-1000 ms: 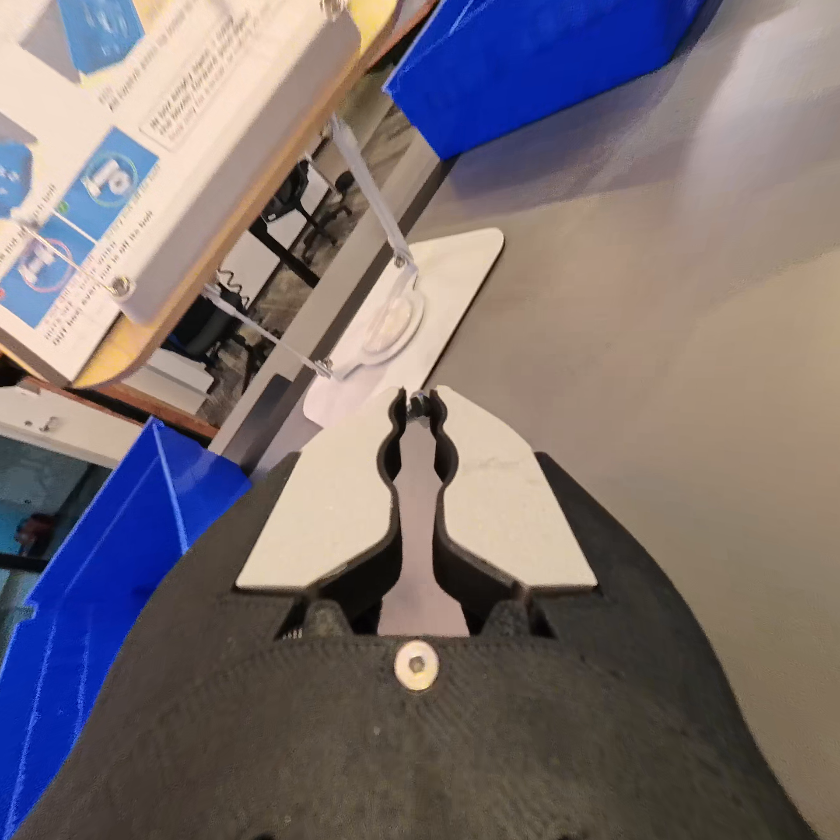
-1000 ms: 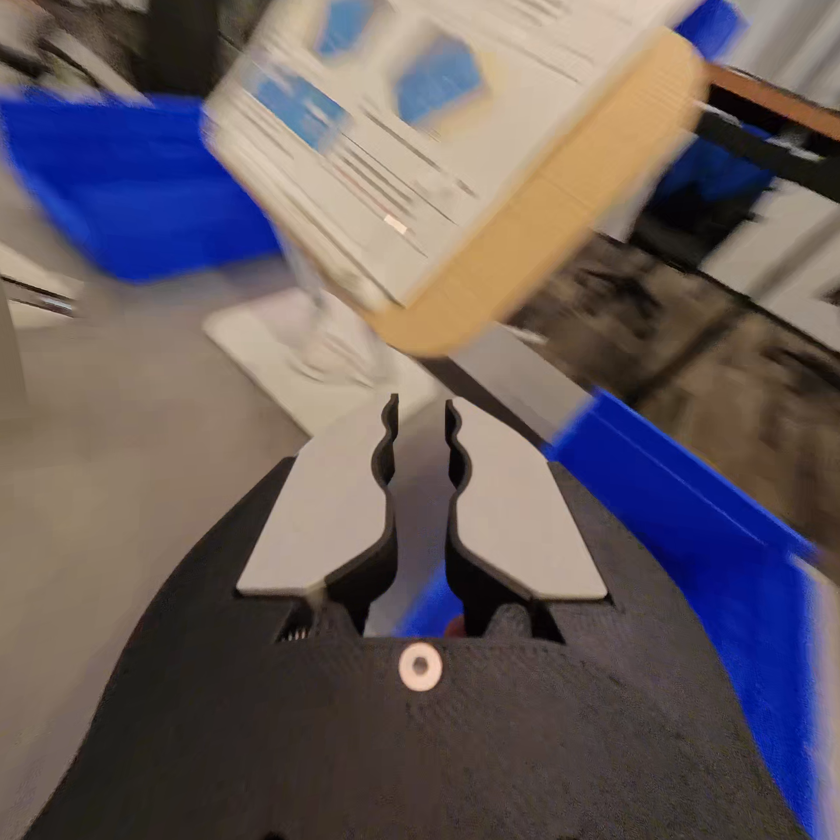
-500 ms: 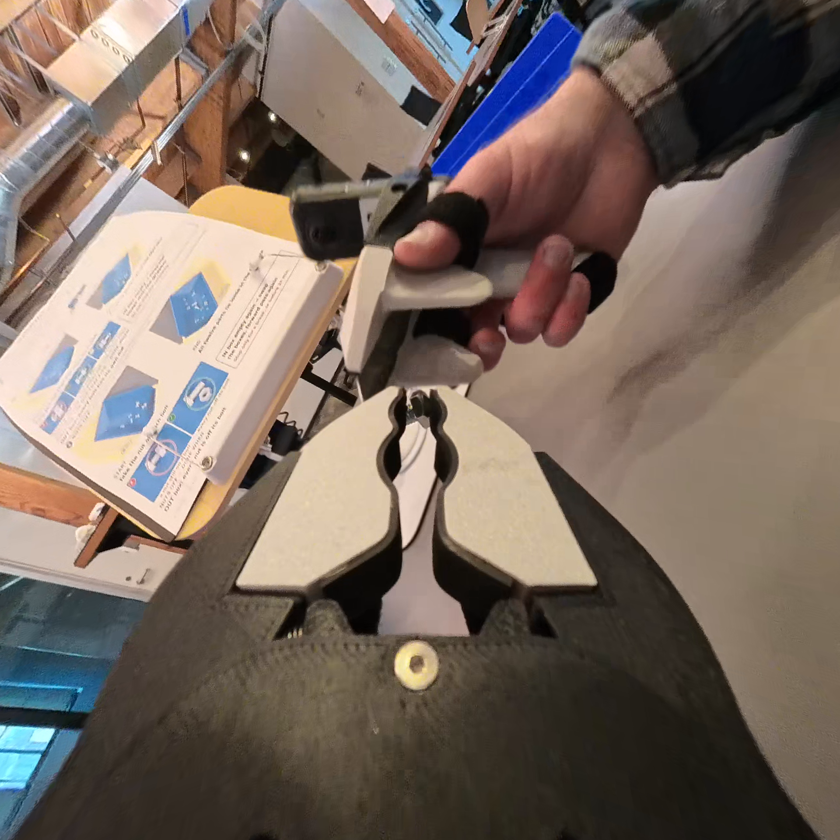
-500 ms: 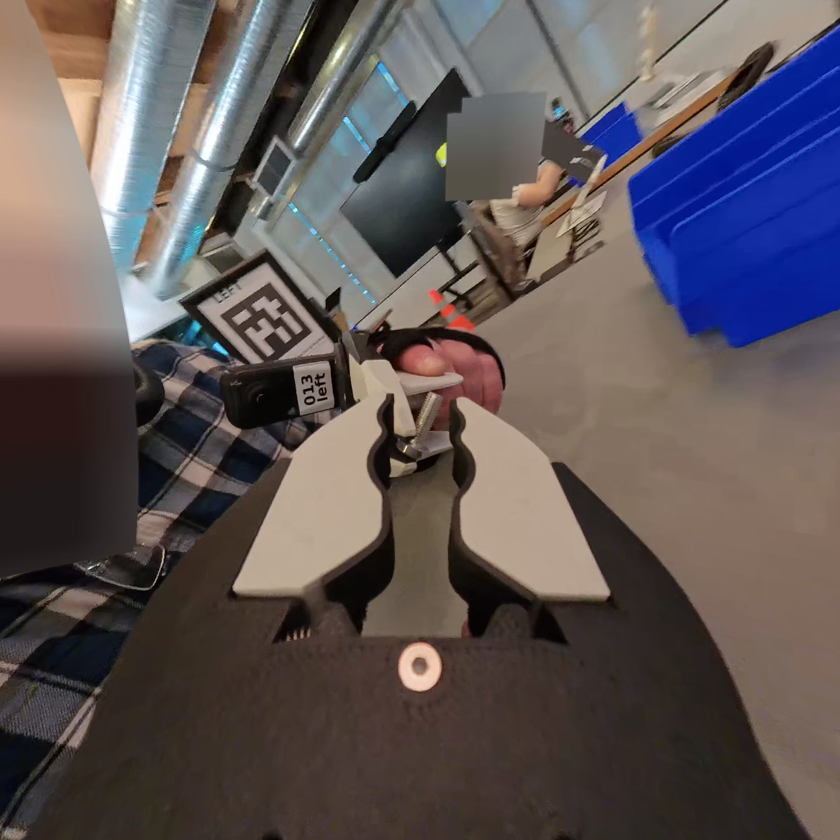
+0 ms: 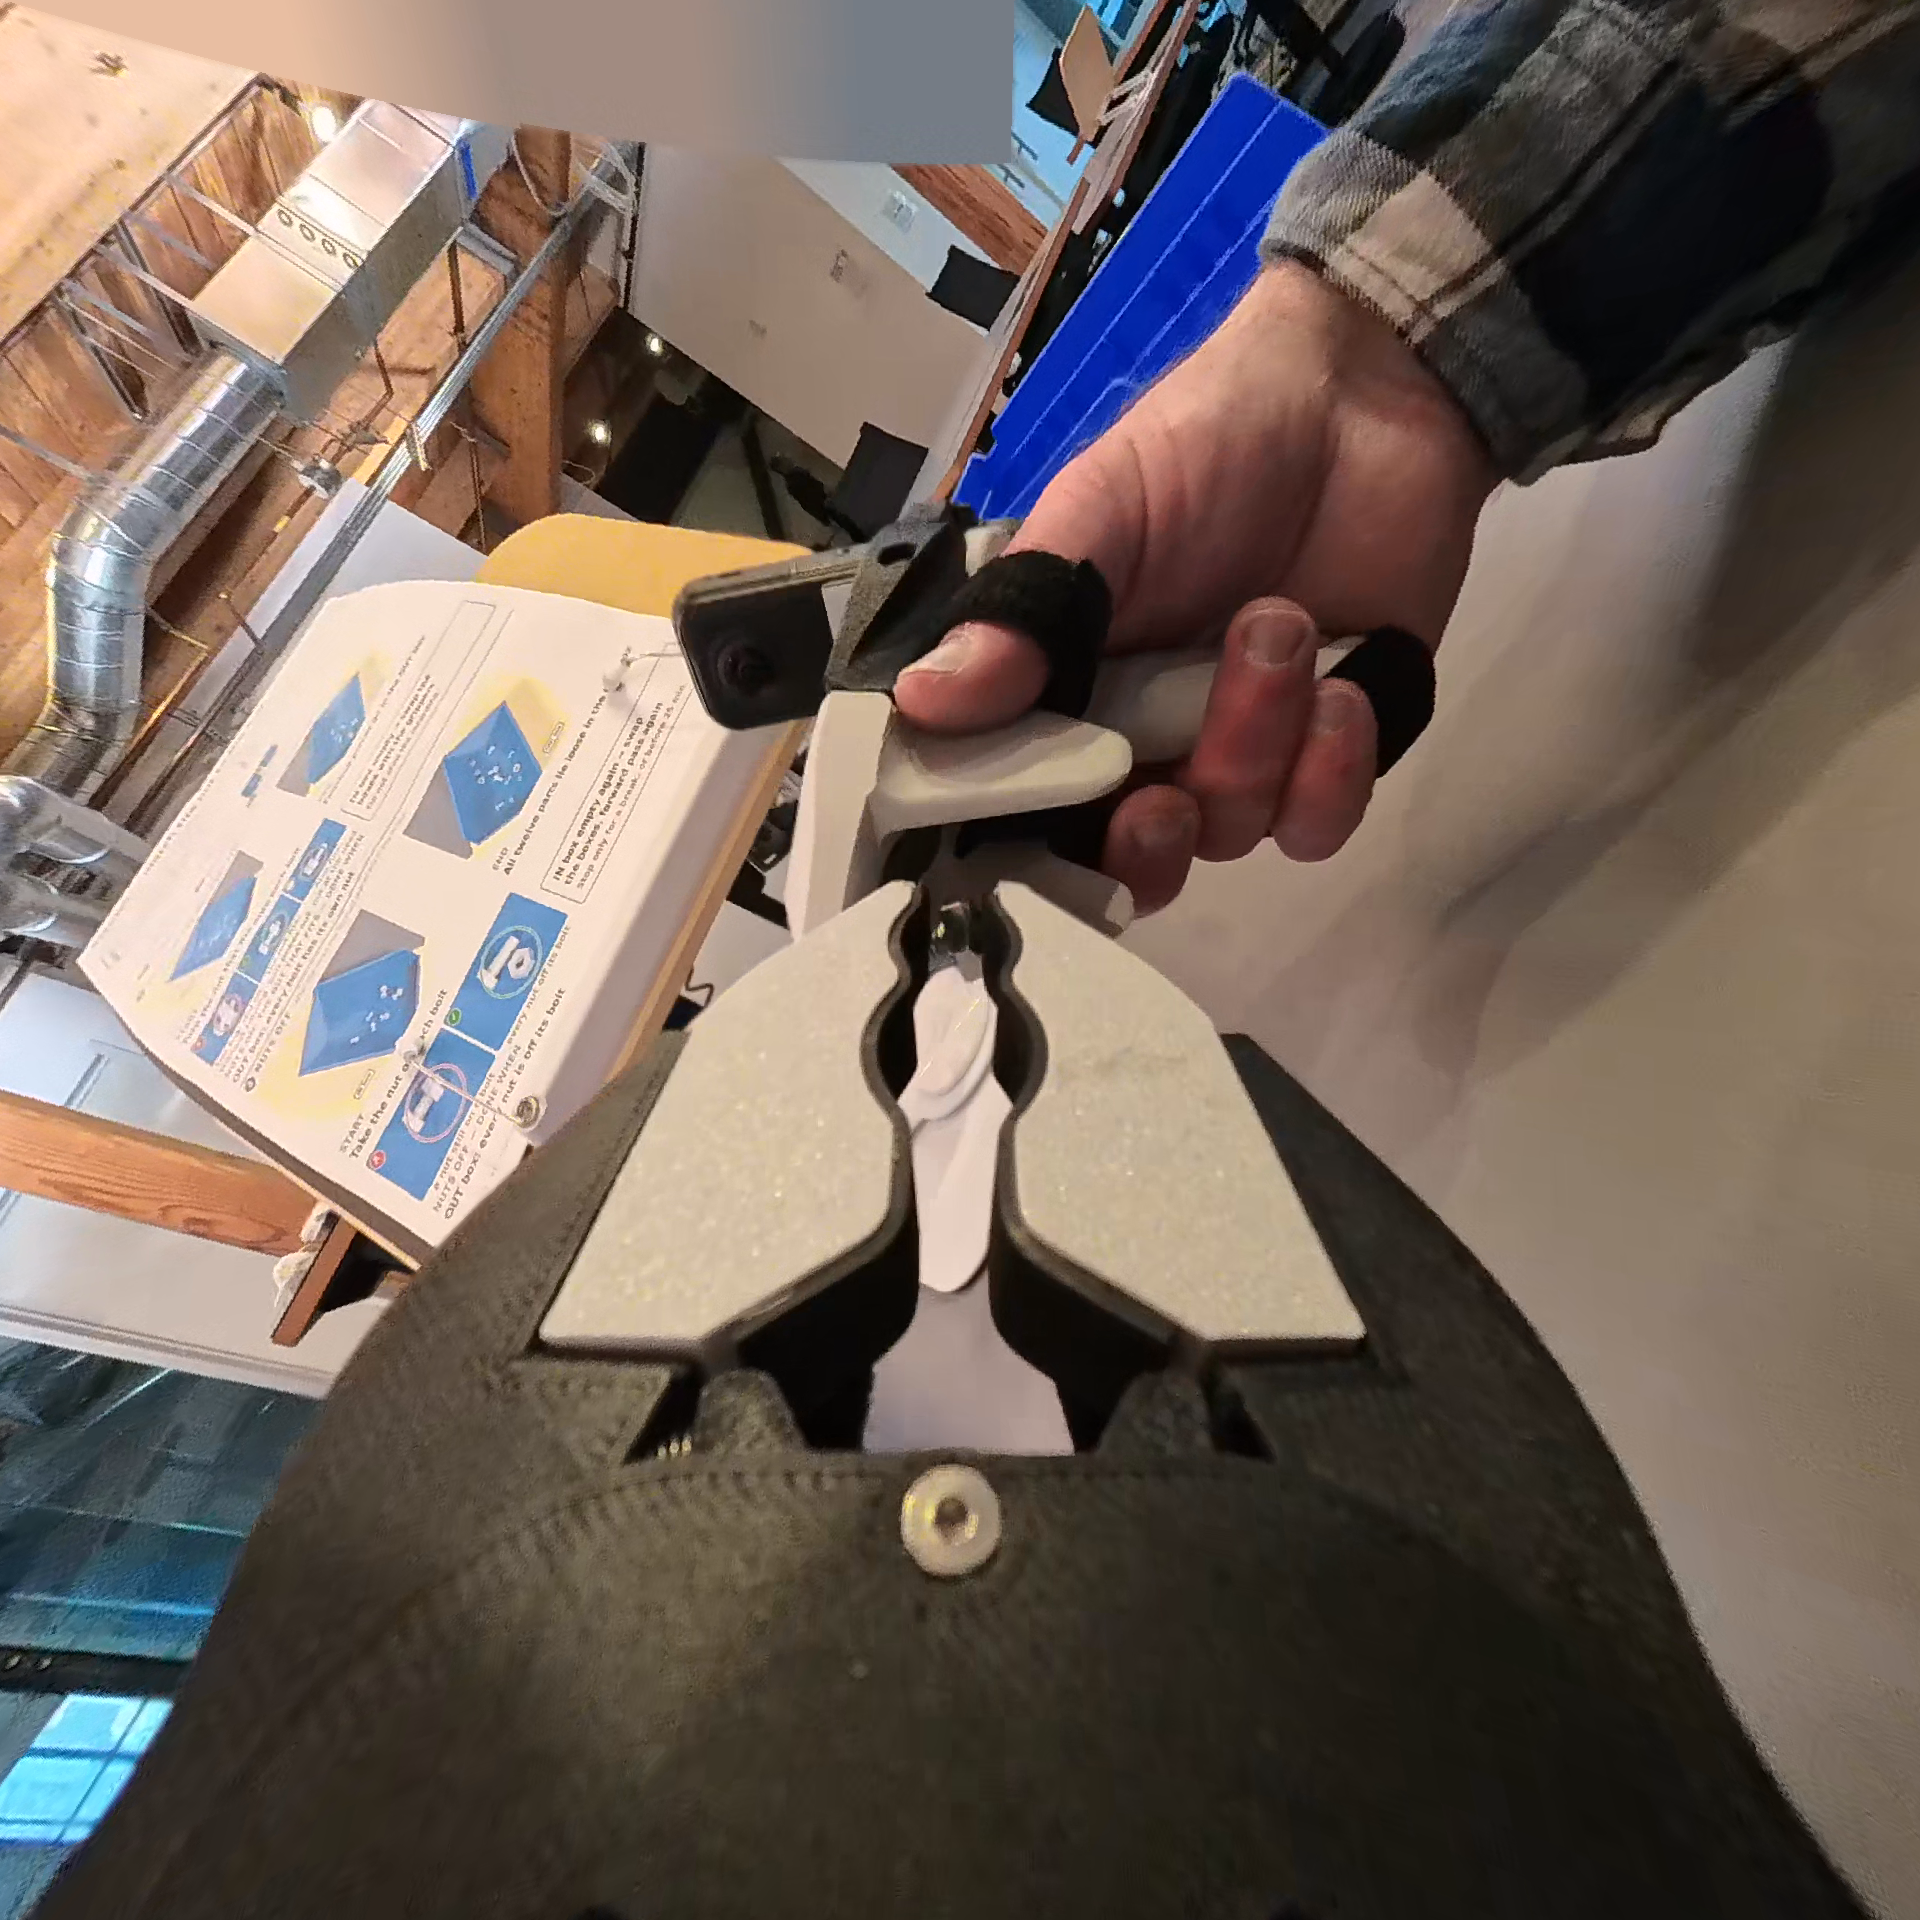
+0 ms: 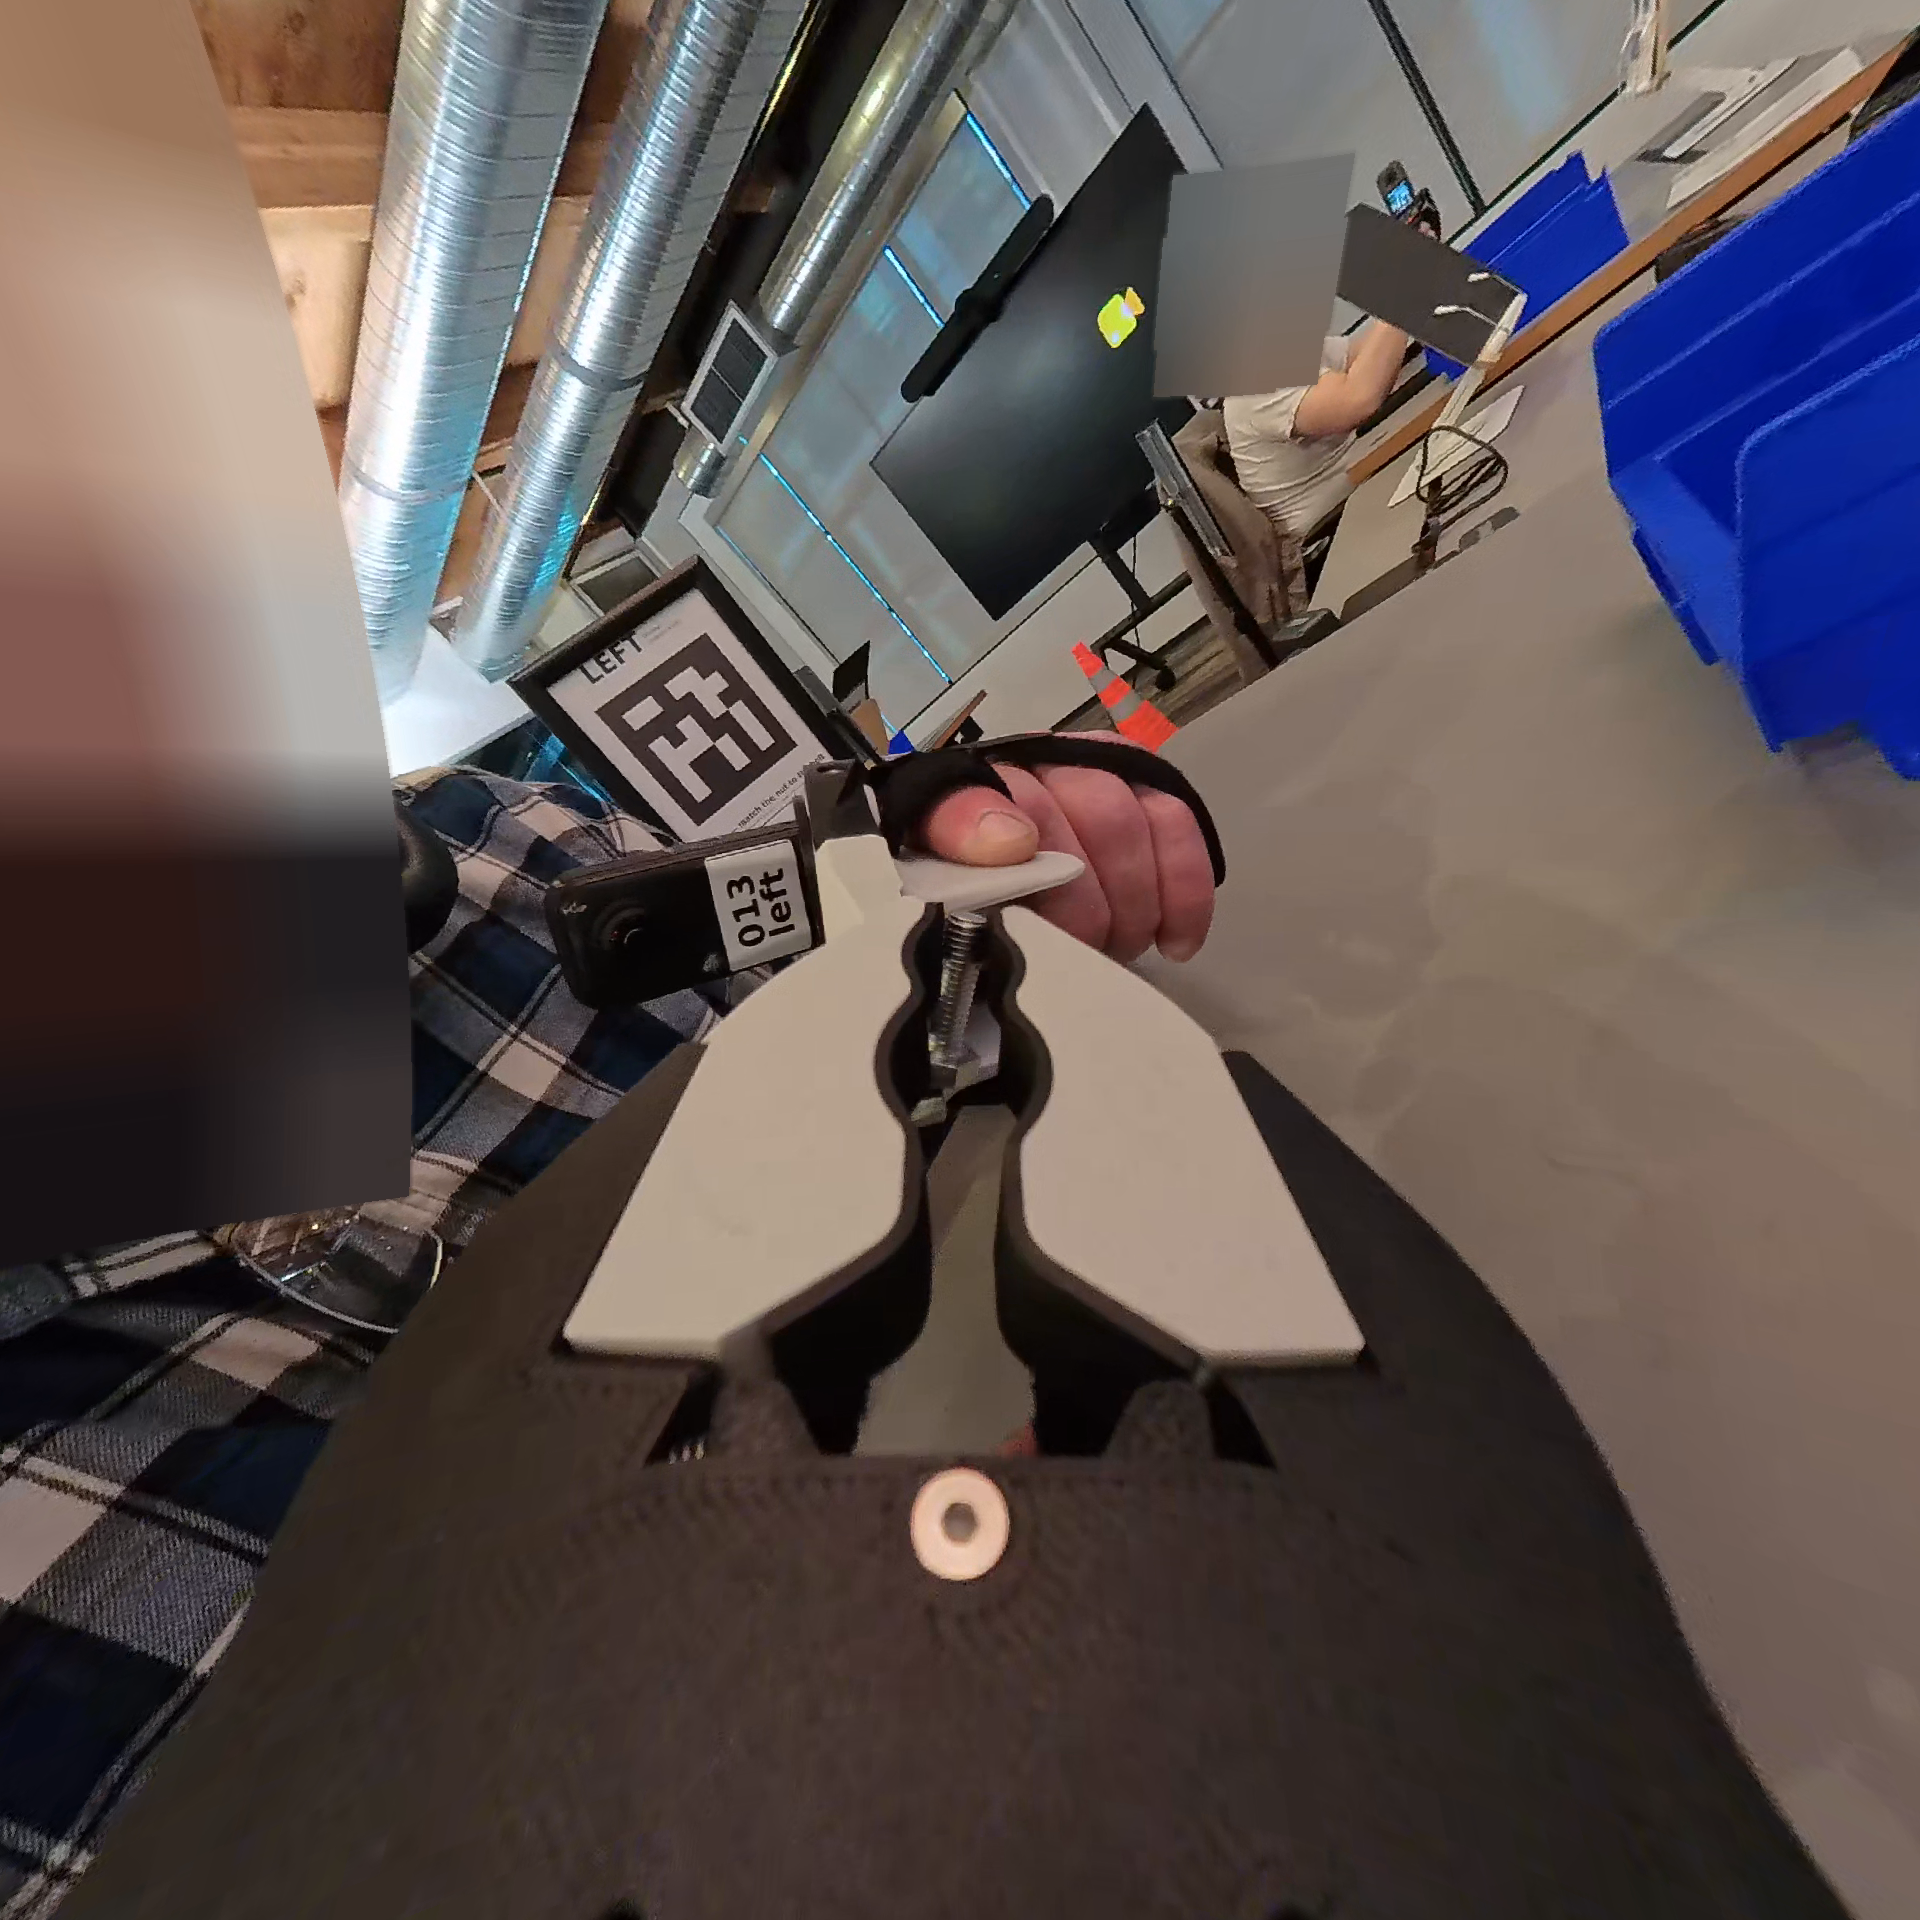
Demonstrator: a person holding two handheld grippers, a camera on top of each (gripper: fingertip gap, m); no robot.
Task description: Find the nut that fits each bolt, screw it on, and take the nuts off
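Note:
My left gripper [image 5: 954, 927] is shut on the hex end of a silver bolt [image 5: 951, 930], and only a small shiny part of it shows between the fingertips. My right gripper [image 6: 961, 940] faces the left one, and both are held up above the grey table [image 6: 1507, 1039]. In the right wrist view the bolt's threaded shaft [image 6: 956, 987] lies along the slot between my right fingers. Its hex end [image 6: 940, 1068] sits lower in the slot, and the right pads are closed on the shaft. The left gripper's camera [image 6: 665, 920] shows just behind the bolt.
A person's hands [image 5: 1247, 582] hold both grippers, in plaid sleeves. An instruction sheet on a tilted board [image 5: 395, 883] stands to the left. Blue bins [image 6: 1787, 468] stand on the table's far side. A framed marker sign [image 6: 686, 727], an orange cone [image 6: 1122, 707] and a seated person [image 6: 1288, 447] are in the background. Left and right tips are no more than a few centimetres apart.
Both grippers rose from the table and turned to face each other. The left kept its hold on the bolt. The right jaws were wider half a second ago and have closed round the shaft.

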